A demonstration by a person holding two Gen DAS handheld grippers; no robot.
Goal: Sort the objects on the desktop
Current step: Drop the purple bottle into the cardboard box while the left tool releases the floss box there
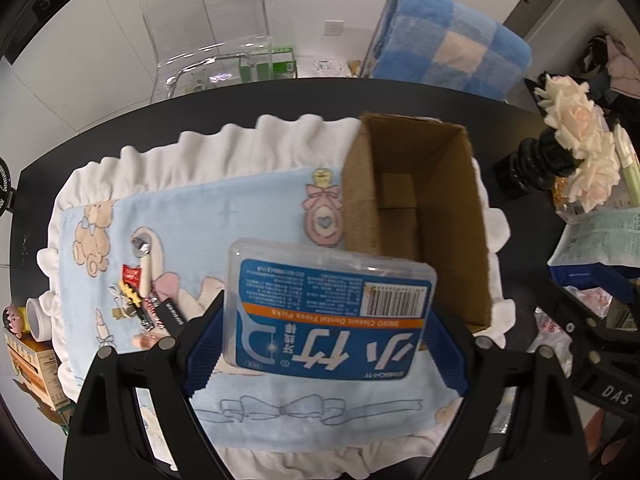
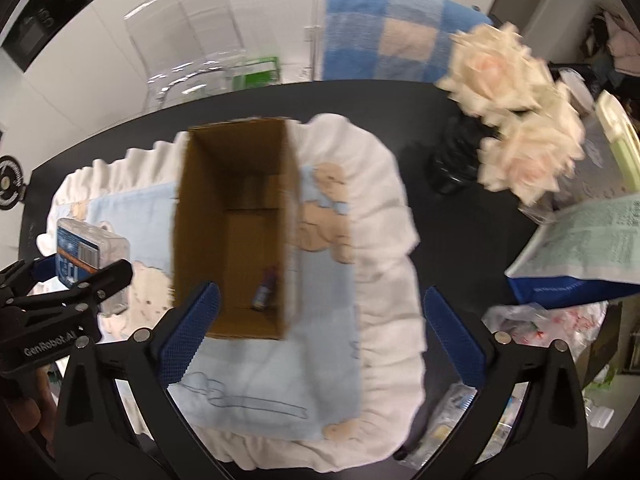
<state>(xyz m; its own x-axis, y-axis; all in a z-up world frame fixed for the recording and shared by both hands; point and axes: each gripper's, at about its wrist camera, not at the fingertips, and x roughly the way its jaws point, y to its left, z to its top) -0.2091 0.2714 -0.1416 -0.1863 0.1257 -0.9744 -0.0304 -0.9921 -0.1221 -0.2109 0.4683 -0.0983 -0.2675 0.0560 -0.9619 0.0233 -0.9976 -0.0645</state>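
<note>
My left gripper [image 1: 326, 344] is shut on a clear plastic dental floss pick box [image 1: 328, 312] with a blue and orange label, held above the blue bear-print blanket [image 1: 224, 208], just left of and in front of the open cardboard box [image 1: 416, 216]. The same floss box [image 2: 90, 254] shows at the far left of the right wrist view. My right gripper [image 2: 320, 332] is open and empty, hovering over the near end of the cardboard box [image 2: 236, 220], which holds a small dark bottle [image 2: 266, 288]. Several small items [image 1: 138, 292] lie on the blanket at left.
The blanket lies on a black table [image 1: 120, 128]. A black vase of pale roses [image 1: 576, 148] and paper packages [image 1: 600, 236] stand at right. A small white cup [image 1: 38, 318] and a carton [image 1: 36, 372] sit at left. A clear chair [image 1: 208, 32] and checked towel [image 1: 452, 40] are behind.
</note>
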